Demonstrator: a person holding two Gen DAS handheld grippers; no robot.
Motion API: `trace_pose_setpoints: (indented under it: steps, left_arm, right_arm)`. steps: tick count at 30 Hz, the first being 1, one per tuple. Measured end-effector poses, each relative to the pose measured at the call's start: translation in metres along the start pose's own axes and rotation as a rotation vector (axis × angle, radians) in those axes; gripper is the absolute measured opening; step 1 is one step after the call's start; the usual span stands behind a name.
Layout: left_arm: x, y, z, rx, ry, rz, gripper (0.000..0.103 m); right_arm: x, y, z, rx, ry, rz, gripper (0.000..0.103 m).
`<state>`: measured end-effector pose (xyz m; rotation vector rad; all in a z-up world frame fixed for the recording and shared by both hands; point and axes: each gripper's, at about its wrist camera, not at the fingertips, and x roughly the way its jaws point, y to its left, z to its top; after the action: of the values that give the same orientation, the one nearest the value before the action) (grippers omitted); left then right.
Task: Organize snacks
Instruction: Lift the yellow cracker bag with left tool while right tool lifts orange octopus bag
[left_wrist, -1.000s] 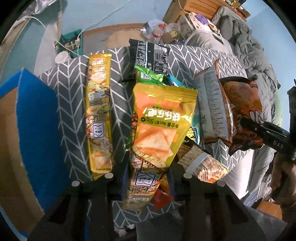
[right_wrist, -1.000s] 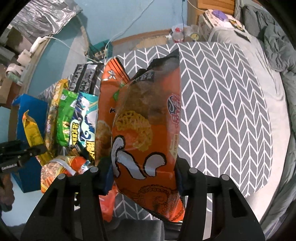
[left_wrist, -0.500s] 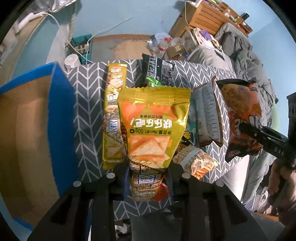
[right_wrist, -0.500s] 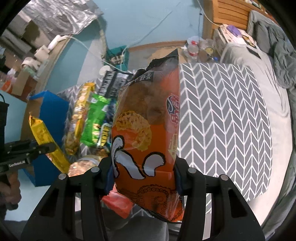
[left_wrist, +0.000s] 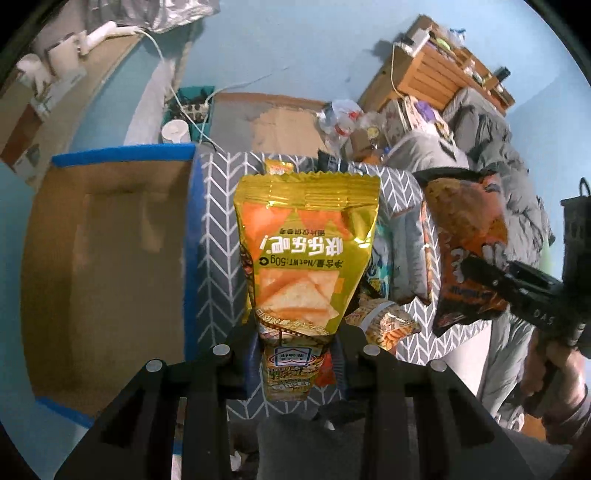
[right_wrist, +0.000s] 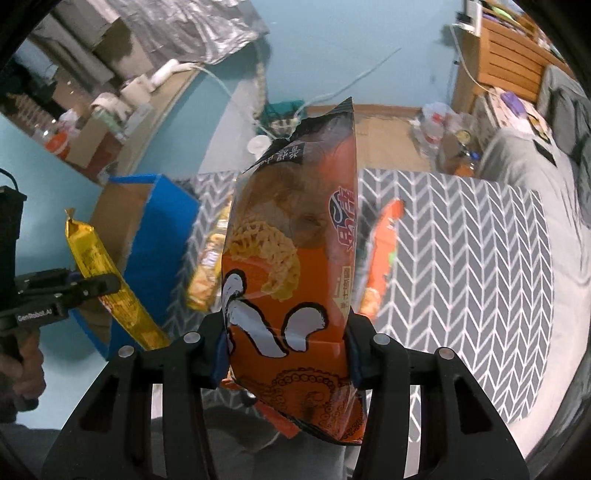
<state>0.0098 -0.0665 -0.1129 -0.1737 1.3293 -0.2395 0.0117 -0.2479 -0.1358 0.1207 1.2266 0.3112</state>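
Observation:
My left gripper (left_wrist: 297, 341) is shut on a yellow chip bag (left_wrist: 306, 251) and holds it in the air, just right of the open cardboard box (left_wrist: 103, 258) with blue edges. My right gripper (right_wrist: 284, 347) is shut on an orange snack bag (right_wrist: 291, 258) with an octopus drawing, raised above the grey chevron cloth (right_wrist: 461, 251). In the right wrist view the yellow bag (right_wrist: 107, 280) and left gripper (right_wrist: 66, 288) show at the left, in front of the box (right_wrist: 118, 218). In the left wrist view the orange bag (left_wrist: 465, 251) and right gripper (left_wrist: 517, 284) show at the right.
Several more snack bags (left_wrist: 388, 317) lie in a heap on the chevron cloth (left_wrist: 218, 266) between the grippers. Beyond are a blue floor with cables (left_wrist: 192, 107), a white cup (left_wrist: 173, 130), wooden furniture (left_wrist: 436, 74) and grey bedding (left_wrist: 491, 147).
Both grippers have lifted their bags higher off the cloth. The left one has swung left with the yellow bag, bringing the box into fuller view.

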Motion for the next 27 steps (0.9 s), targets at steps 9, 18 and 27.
trace_pose_setpoints:
  steps: [9, 18, 27]
  left_arm:
    - [-0.050, 0.015, 0.000, -0.051, -0.069, -0.004, 0.032]
    - [-0.095, 0.036, 0.004, -0.080, -0.118, -0.003, 0.032]
    - [-0.137, 0.075, 0.004, -0.112, -0.183, 0.063, 0.032]
  right_arm:
    - [-0.003, 0.050, 0.028, -0.110, -0.007, 0.080, 0.048]
    - [0.003, 0.101, 0.048, -0.237, -0.014, 0.148, 0.048]
    - [0.021, 0.147, 0.059, -0.303, 0.005, 0.213, 0.048]
